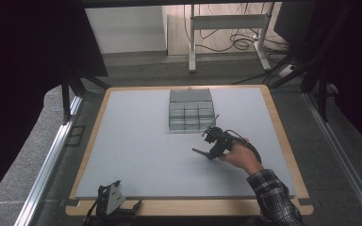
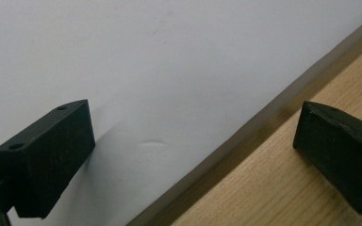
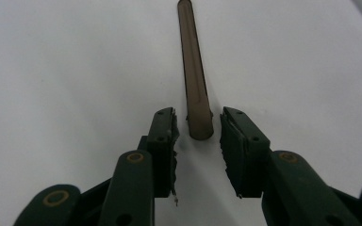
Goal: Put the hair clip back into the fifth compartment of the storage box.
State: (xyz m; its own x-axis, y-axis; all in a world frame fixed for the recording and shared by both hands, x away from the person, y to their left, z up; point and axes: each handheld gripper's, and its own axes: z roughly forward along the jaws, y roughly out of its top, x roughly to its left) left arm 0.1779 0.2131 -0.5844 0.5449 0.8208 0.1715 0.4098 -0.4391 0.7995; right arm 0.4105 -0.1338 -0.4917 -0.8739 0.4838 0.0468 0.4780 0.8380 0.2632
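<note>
The right gripper [image 3: 199, 141] has its jaws apart astride the near end of a brown stick [image 3: 194, 75] lying flat on the counter [image 1: 136, 141], probably ready to pinch; the left gripper [image 2: 193, 155] lies parked, jaws wide apart

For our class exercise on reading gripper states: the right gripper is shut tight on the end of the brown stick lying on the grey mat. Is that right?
Not quite. The right gripper is open: in the right gripper view its jaws stand either side of the brown stick's near end, with gaps showing. The stick does lie on the grey mat.
</note>
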